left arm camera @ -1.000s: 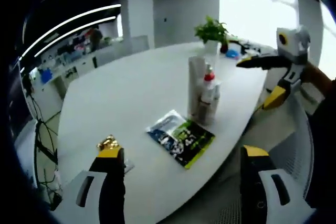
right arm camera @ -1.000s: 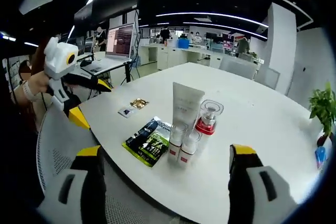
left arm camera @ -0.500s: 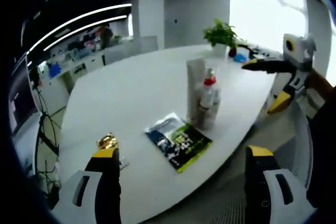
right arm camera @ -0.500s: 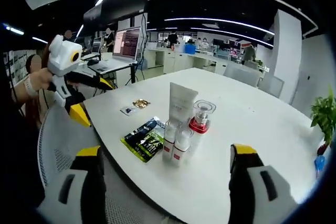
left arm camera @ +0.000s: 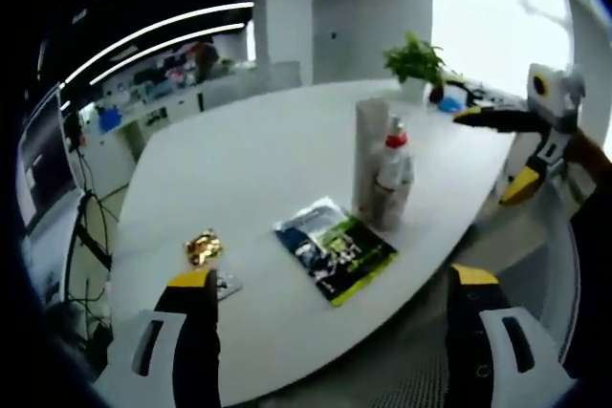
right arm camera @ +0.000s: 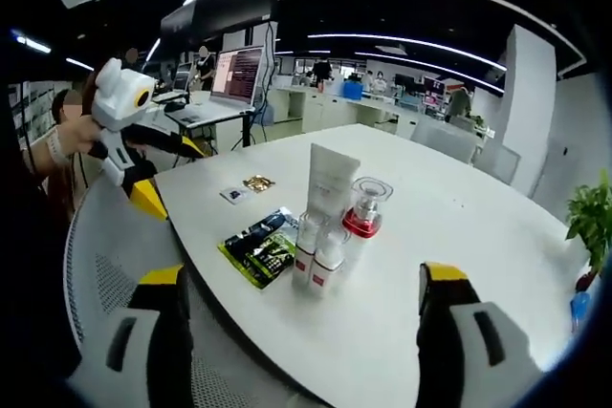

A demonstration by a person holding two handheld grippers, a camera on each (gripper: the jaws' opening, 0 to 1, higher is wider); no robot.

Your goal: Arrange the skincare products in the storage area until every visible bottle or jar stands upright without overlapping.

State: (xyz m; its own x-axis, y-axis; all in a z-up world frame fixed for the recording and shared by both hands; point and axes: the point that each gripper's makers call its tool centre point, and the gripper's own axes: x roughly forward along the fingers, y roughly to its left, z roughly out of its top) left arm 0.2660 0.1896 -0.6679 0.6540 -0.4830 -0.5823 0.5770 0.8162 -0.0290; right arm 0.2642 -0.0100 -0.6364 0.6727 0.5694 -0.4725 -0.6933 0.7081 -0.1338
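Four skincare containers stand upright in a tight cluster near the counter's (right arm camera: pixel 459 226) front edge: a tall white tube (right arm camera: pixel 330 179), a red-collared pump bottle (right arm camera: pixel 360 220) and two small bottles (right arm camera: pixel 317 255). Just beside them lies a flat green-and-black sachet (left arm camera: pixel 335 247). The left claw (left arm camera: pixel 330 332) hovers off the edge, jaws spread and empty; the right claw (right arm camera: pixel 301 327) likewise. The right gripper view separates the two small bottles; the left gripper view shows them merged beside the tube. A gold wrapper (left arm camera: pixel 202 247) lies toward the counter's left end.
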